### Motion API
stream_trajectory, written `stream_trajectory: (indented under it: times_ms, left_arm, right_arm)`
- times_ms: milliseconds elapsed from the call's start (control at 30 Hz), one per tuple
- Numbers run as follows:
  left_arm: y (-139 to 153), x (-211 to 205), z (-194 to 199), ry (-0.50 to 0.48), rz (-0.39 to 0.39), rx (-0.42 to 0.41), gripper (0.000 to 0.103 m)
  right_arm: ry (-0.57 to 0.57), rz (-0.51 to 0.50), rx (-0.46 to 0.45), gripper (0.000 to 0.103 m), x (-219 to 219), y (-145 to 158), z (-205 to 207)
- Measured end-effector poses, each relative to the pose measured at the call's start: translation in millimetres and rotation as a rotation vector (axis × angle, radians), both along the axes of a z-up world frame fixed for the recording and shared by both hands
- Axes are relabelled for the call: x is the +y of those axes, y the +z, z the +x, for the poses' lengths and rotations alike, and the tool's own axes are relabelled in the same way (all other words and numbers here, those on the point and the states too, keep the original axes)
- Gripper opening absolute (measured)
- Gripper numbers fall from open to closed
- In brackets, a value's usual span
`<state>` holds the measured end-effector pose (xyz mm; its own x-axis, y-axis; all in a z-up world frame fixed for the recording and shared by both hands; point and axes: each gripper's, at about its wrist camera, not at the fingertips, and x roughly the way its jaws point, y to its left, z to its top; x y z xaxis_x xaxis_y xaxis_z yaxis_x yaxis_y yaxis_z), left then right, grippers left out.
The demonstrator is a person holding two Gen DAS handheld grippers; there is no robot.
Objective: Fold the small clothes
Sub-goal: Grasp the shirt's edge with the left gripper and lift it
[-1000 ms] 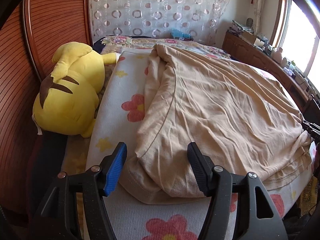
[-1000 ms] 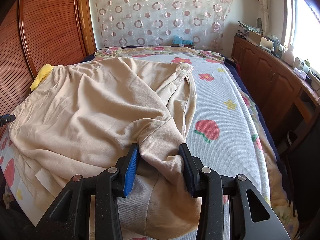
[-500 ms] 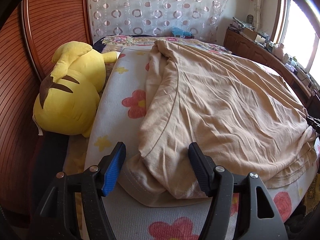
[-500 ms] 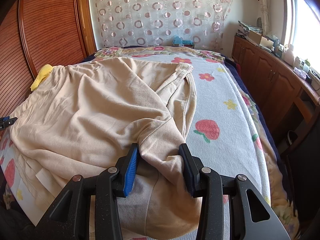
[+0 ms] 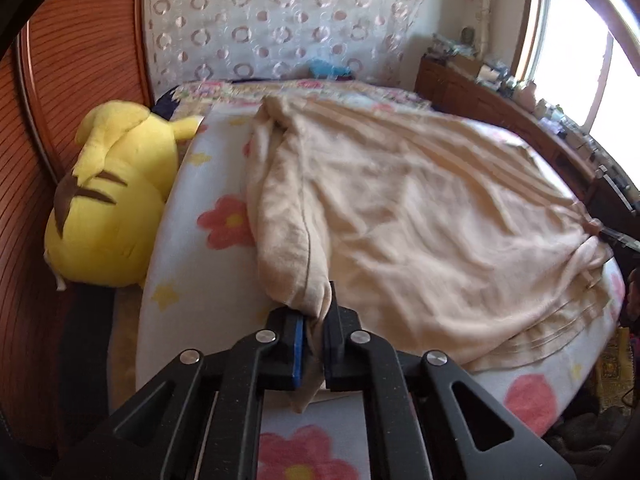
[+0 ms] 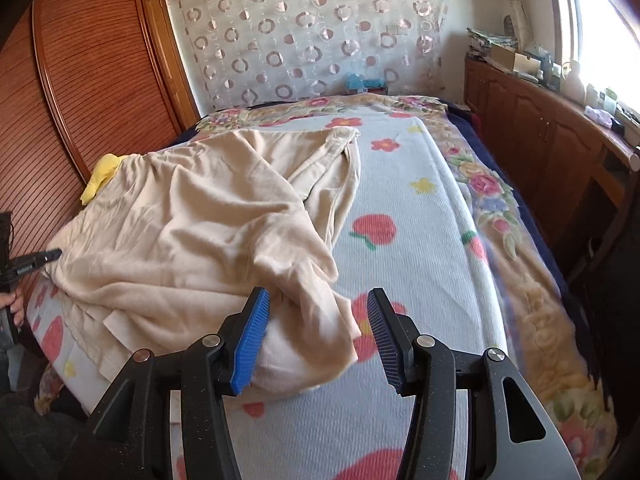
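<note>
**Left gripper clamped on the near corner, right gripper released over the other**

Left gripper (image 5: 311,340) is seen closed on a bunched corner of the beige knitted cotton garment (image 5: 420,232); its jaws have just been closing, and the cloth is pinched between the blue pad and the black one, with a small tail hanging below. Right gripper (image 6: 316,332) is seen with the jaws apart; they have just been opening, and the folded cuff-like end of the same garment lies between them without being pressed by either pad.

The garment is spread over the white blanket with red flowers (image 6: 420,248) on the bed. From the left gripper it stretches forward and to the right, its long axis running away along the bed toward the patterned curtain. In the right wrist view the bulk of the cloth lies forward and to the left, so the two grippers are placed at the two near ends of one edge.

The coming move is judged to depend on this edge: one end is held, the other end is free. The right gripper is the nearer one to the free end, and a new grasp there is probably needed before the edge can be carried forward. The yellow plush toy (image 5: 112,200) lies beside the blanket, apart from the cloth in the left wrist view.
</note>
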<state>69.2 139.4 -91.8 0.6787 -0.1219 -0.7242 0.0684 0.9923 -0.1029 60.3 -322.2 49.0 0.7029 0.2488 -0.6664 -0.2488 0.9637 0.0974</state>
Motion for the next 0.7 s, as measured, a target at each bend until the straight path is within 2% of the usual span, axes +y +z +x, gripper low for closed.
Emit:
stream_trajectory:
  times_ms: [100,233,333,500,700]
  left_arm:
    - [26,-22,1,-0.041,-0.019,-0.068,0.007]
    - [66,-68,16,-0.151,-0.044,-0.139,0.007]
    - [87,-107,34,-0.23,-0.035,-0.175,0.007]
    - [116,-186,59,-0.387,-0.047,-0.203,0.007]
    - [130,-255,44,-0.545,-0.052,-0.206,0.007]
  right_arm:
    - [0.001,-0.011,-0.012,0.053,1,2,-3]
    - [0.004,0.011,-0.038,0.053,-3,10,-8]
    - [-0.002,0.004,-0.065,0.053,-6,16,-12]
    - [-0.016,0.008,-0.093,0.053,-13,24,-18]
    - [-0.032,0.02,-0.112,0.053,-21,24,-24]
